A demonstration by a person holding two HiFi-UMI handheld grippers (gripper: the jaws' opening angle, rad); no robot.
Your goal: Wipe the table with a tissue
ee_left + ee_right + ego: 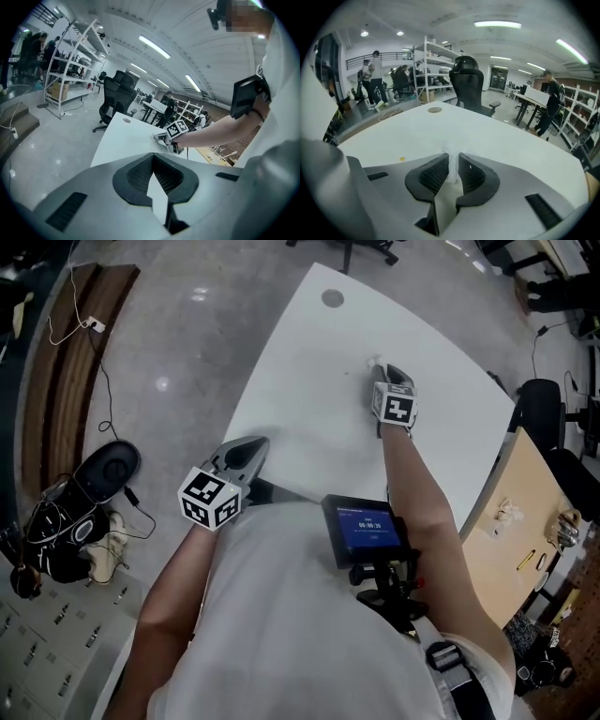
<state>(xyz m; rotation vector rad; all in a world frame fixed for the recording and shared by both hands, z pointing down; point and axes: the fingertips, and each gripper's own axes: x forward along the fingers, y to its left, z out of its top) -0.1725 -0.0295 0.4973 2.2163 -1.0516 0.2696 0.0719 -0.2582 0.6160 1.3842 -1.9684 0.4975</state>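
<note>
**A:** Two things first: what has the right hand-held gripper (pixel 453 159) got, and where is it?

**B:** Its jaws are pinched on the tissue (pixel 452 171). It sits low over the tabletop (pixel 497 136), out past the middle toward the far edge.

**A:** And the left hand-held gripper (pixel 152 156)?

**B:** Closed on nothing, idle above the near edge.

**A:** How much is wiped?

**B:** Hard to judge, since no streaks show. A yellow speck (pixel 401 159) lies just beside the right jaws, so I'd say the wiping is under way, with plenty of the surface left.
</note>
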